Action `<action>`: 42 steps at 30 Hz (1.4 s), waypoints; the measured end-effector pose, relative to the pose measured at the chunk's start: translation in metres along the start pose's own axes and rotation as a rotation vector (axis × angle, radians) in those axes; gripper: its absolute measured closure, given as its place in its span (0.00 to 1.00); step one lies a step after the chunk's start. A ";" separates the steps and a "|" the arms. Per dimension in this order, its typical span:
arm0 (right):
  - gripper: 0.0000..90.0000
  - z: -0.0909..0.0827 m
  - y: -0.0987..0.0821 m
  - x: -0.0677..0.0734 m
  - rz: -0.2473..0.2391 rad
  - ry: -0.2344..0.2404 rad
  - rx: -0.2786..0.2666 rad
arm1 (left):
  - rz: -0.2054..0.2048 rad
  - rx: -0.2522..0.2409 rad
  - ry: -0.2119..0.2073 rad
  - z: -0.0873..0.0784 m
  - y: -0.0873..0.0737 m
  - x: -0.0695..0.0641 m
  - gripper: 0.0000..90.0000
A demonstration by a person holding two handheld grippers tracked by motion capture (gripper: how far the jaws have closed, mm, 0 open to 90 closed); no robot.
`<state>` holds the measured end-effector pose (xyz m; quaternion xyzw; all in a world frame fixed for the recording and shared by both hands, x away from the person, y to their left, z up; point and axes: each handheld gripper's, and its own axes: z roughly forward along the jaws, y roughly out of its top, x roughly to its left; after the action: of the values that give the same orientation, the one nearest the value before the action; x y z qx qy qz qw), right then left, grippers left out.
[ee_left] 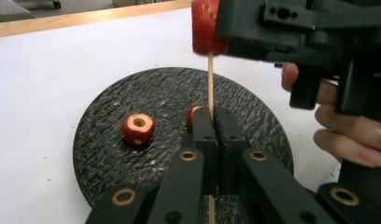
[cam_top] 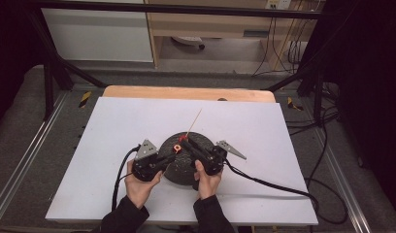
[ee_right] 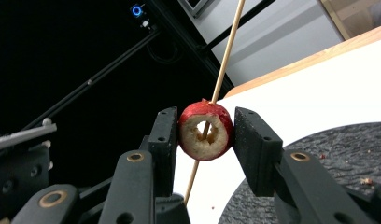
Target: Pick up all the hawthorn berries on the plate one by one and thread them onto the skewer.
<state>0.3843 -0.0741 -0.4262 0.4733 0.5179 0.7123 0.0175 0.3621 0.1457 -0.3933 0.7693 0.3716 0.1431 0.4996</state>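
Gripping from the near edge of the white table (cam_top: 113, 194), two hands work over a round black plate (cam_top: 175, 170) with a rough, pebbled surface. At about 7 o'clock of the plate, the left gripper (ee_left: 212, 119) has its flat black jaws pressed fully together on a thin, straight wooden skewer (ee_left: 210, 81), which passes up between them. At about 5 o'clock, the right gripper (ee_right: 203, 133) clamps a cored red fruit piece (ee_right: 205, 130), its pads pressed on both sides of the glossy skin; the pale flesh forms a ring, and the skewer runs through its hole. On the plate, toward 9 o'clock, lies a second cored fruit piece (ee_left: 137, 129), round with a neat central hole, among scattered crumbs. Past the plate, at 12 o'clock, the skewer's far end points toward the table's wooden edge (cam_top: 186, 92).
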 end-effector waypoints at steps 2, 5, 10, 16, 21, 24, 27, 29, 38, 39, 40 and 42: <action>0.68 -0.001 -0.002 0.001 -0.001 0.000 0.005 | 0.003 -0.001 -0.003 0.001 0.000 0.000 0.98; 0.68 -0.002 -0.004 0.001 -0.008 0.000 0.011 | 0.000 -0.006 -0.004 0.002 0.000 0.000 0.98; 0.68 -0.002 -0.008 0.001 -0.012 -0.002 0.021 | -0.001 -0.004 -0.005 0.003 0.001 0.000 0.98; 0.68 -0.002 -0.009 0.001 -0.012 -0.002 0.034 | 0.000 -0.001 -0.008 0.004 0.001 0.001 0.98; 0.66 -0.003 -0.009 0.002 -0.024 -0.008 0.045 | 0.003 -0.001 -0.003 0.003 -0.001 0.001 0.98; 0.60 -0.005 -0.006 0.003 -0.047 -0.008 0.055 | -0.001 0.001 0.000 -0.001 -0.002 0.005 0.98; 0.53 -0.008 -0.002 0.002 -0.073 -0.016 0.065 | 0.000 0.008 0.002 -0.005 -0.005 0.008 0.98; 0.48 -0.011 0.002 0.001 -0.101 -0.029 0.093 | 0.002 0.017 0.005 -0.009 -0.008 0.011 0.98; 0.21 -0.019 0.015 -0.011 -0.207 -0.099 0.268 | 0.005 0.069 0.019 -0.026 -0.024 0.025 0.98; 0.19 -0.018 0.016 -0.012 -0.220 -0.097 0.288 | 0.006 0.077 0.019 -0.028 -0.026 0.027 0.98; 0.17 -0.018 0.017 -0.014 -0.232 -0.093 0.313 | 0.011 0.082 0.023 -0.030 -0.028 0.028 0.98; 0.14 -0.017 0.019 -0.016 -0.257 -0.103 0.357 | 0.017 0.093 0.025 -0.035 -0.033 0.030 0.98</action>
<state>0.3901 -0.1039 -0.4228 0.4346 0.6903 0.5762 0.0504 0.3477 0.1981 -0.4101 0.7929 0.3775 0.1395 0.4575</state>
